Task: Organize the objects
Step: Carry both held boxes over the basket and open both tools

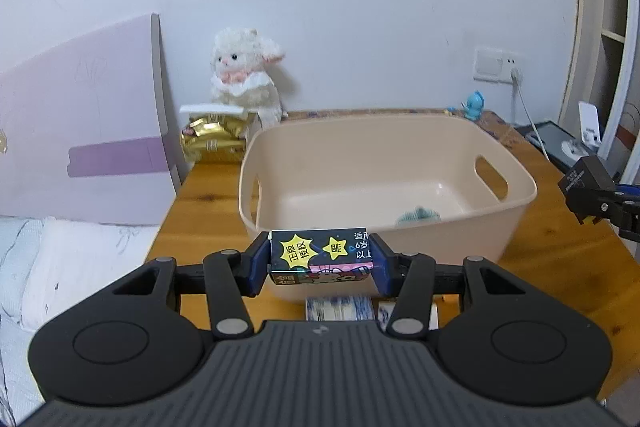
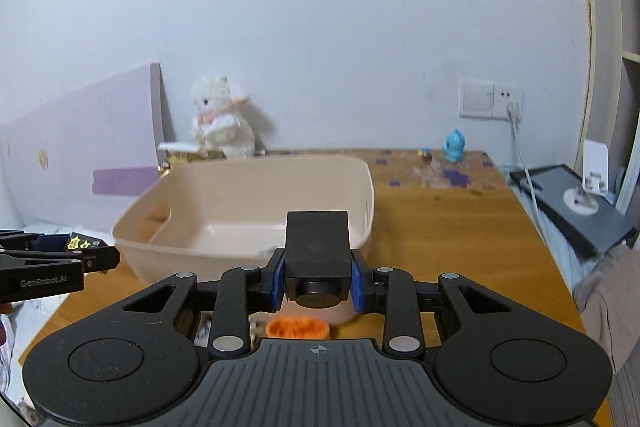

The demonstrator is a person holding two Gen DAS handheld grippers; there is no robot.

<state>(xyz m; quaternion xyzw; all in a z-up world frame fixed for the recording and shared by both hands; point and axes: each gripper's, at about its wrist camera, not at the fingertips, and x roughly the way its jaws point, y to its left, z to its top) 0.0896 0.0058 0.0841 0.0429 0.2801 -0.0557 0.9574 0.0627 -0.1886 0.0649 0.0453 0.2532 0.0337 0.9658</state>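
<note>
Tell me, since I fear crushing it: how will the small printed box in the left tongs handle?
The printed box looks like thin card, probably light and easily dented. The left tongs clamp its short ends without visible buckling. Its flat faces should keep it from rolling in the beige basket.

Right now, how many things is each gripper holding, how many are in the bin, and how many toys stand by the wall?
Held by left gripper: 1, printed carton
Held by right gripper: 1, black block
Inside beige bin: 1, teal item
Toys by wall: 2, plush lamb, blue figurine
Total: 5
</note>
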